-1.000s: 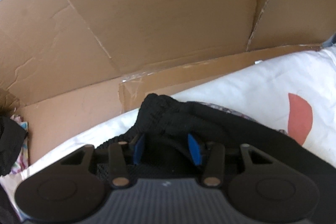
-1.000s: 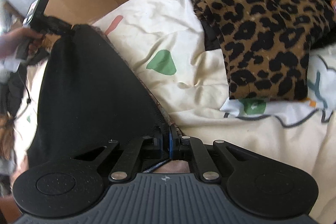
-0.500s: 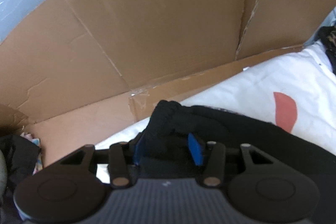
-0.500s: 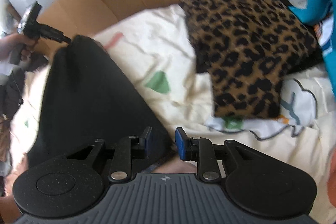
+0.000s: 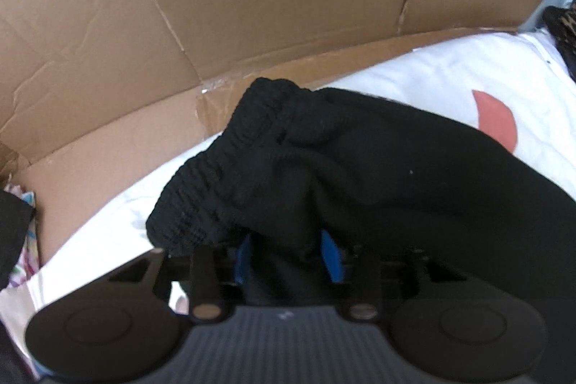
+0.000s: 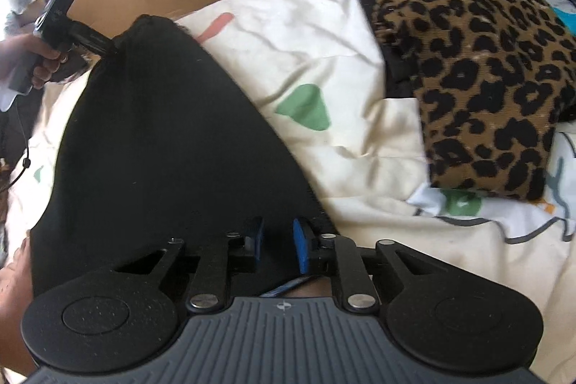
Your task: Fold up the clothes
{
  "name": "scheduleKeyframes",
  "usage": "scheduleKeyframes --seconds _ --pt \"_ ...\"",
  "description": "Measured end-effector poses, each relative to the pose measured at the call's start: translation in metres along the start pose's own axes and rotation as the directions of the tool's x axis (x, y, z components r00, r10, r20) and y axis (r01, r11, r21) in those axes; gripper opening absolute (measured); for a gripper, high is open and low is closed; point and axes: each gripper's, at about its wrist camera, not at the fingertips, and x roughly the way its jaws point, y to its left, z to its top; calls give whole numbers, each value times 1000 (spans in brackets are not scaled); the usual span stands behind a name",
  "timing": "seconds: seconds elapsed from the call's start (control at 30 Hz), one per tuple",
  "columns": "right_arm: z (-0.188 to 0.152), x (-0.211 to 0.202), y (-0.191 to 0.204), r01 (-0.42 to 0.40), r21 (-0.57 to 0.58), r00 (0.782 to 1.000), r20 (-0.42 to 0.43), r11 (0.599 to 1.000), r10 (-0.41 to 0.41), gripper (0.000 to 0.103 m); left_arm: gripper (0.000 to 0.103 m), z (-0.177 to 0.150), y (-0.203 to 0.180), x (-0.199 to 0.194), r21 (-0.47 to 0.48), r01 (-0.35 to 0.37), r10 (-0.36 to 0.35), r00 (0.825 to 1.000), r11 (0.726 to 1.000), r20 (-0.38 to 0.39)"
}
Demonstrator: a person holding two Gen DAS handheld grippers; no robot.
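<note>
Both views are lit by bright, diffuse daylight; the white bedding (image 5: pixel 424 74) is blown out near the cardboard (image 5: pixel 252 6) in the left wrist view, with little detail left in its folds. The black garment (image 6: pixel 162 139) reads as a nearly featureless dark mass, with weave visible only at the ribbed waistband (image 5: pixel 201 189). Fisheye bending curves straight edges, corners vignette to black, and both views show slight overall softness.
</note>
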Motion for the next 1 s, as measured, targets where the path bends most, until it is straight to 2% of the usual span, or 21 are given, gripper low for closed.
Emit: scheduleKeyframes --seconds 0.1,0.27,0.37,0.5,0.63,0.73,0.8,0.93,1.0 --pt "-1 -2 -7 24 16 1000 -11 1000 -24 10 47 -1 -7 -8 19 -24 24 1000 1000 1" --pt "-3 -9 -6 56 48 998 -32 997 -55 10 46 -14 6 -47 -24 -7 7 1000 1000 5" --pt "-2 -17 0 80 44 997 -26 996 -78 14 46 -33 13 -76 -35 22 -22 1000 999 17" --pt "3 -31 10 57 58 998 15 997 -58 18 46 -63 22 -95 -82 70 -69 998 994 11" --pt "8 -34 28 27 21 999 44 999 -28 23 46 -100 28 -94 -158 130 -130 991 979 11" --pt "12 -29 44 1 -21 999 43 1000 0 24 46 -124 27 -83 -233 222 -225 974 947 12" --pt "13 -25 56 -16 -54 999 35 998 18 25 46 -135 23 -77 -245 227 -231 973 943 13" --pt "12 -21 73 -50 -70 998 26 996 52 27 45 -150 20 -62 -303 288 -294 955 908 29" --pt "8 -19 80 -68 -75 997 18 995 70 27 47 -154 19 -56 -308 303 -307 951 902 38"
